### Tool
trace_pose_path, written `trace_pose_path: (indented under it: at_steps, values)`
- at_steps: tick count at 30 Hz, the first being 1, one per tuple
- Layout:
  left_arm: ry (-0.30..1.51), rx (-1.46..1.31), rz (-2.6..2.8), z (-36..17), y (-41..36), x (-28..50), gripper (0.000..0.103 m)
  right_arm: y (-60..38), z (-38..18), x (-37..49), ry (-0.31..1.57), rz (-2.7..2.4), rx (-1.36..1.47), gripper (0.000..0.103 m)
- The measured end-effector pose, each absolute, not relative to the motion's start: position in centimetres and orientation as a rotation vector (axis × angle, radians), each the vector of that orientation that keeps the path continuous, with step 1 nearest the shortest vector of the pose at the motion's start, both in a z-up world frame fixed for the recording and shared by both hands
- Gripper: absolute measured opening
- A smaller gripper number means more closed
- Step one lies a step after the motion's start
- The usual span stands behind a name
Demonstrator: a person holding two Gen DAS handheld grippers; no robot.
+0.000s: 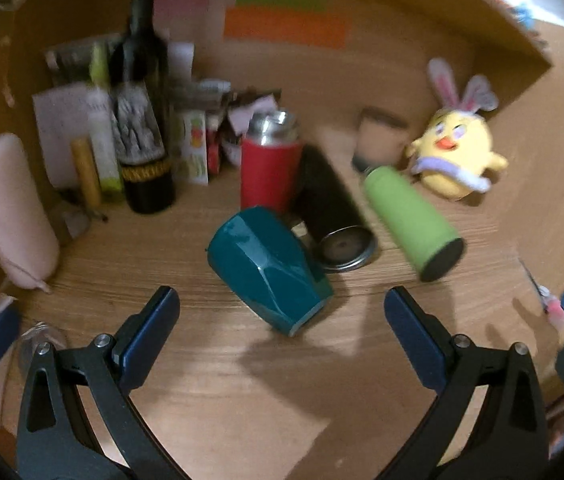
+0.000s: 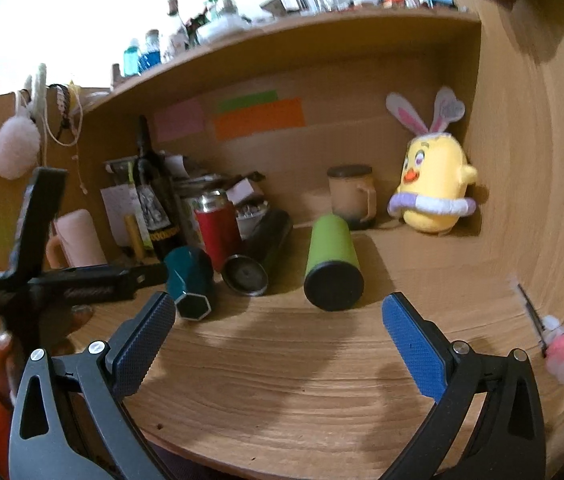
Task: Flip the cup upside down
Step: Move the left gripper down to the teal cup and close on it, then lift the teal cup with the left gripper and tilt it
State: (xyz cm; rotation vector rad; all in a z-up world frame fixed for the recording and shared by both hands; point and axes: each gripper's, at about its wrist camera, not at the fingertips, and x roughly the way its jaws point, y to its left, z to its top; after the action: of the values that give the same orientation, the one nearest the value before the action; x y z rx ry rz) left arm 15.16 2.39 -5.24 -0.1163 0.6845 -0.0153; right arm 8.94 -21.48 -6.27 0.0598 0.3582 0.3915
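A teal faceted cup [image 1: 268, 270] lies on its side on the wooden desk, its hexagonal base toward me; it also shows in the right wrist view [image 2: 188, 280]. My left gripper [image 1: 282, 308] is open, its blue pads on either side of the cup and a little short of it, nothing held. In the right wrist view the left gripper's black body [image 2: 82, 284] reaches in from the left toward the cup. My right gripper [image 2: 278, 316] is open and empty, above the desk's front part, facing a green bottle [image 2: 332, 264].
A green bottle [image 1: 414, 224], a black flask [image 1: 334, 208] with steel lid and a red flask [image 1: 268, 164] lie or stand just behind the cup. A wine bottle [image 1: 144, 112], a pink mug [image 1: 6, 208], a beige mug [image 2: 352, 196] and a yellow plush chick [image 2: 434, 192] stand around. A hairpin [image 2: 554, 344] lies at right.
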Motion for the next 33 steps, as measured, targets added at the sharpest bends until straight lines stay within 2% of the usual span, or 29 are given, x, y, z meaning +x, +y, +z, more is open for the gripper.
trace_pose_path:
  at_steps: [5,6,8,14,19,33]
  values:
    - [0.782,-0.136,-0.014,-7.0,2.6,19.4,0.103,-22.0,-7.9,11.3,0.407,0.399,0.086,0.103]
    - [0.797,-0.142,-0.01,-7.3,2.7,20.0,0.101,-22.1,-8.2,11.7,0.418,0.402,0.094,0.103]
    - [0.829,-0.153,-0.008,-7.8,2.8,21.1,0.09,-22.3,-8.4,12.2,0.43,0.403,0.103,0.103]
    - [0.881,-0.228,-0.021,-9.0,3.9,22.6,0.08,-22.9,-9.1,13.5,0.459,0.403,0.135,0.103]
    - [0.941,-0.263,-0.07,-10.4,4.0,22.0,0.062,-23.2,-9.1,13.5,0.466,0.398,0.145,0.103]
    - [0.964,-0.219,-0.066,-10.1,3.4,17.4,0.061,-22.7,-8.1,10.9,0.428,0.398,0.123,0.103]
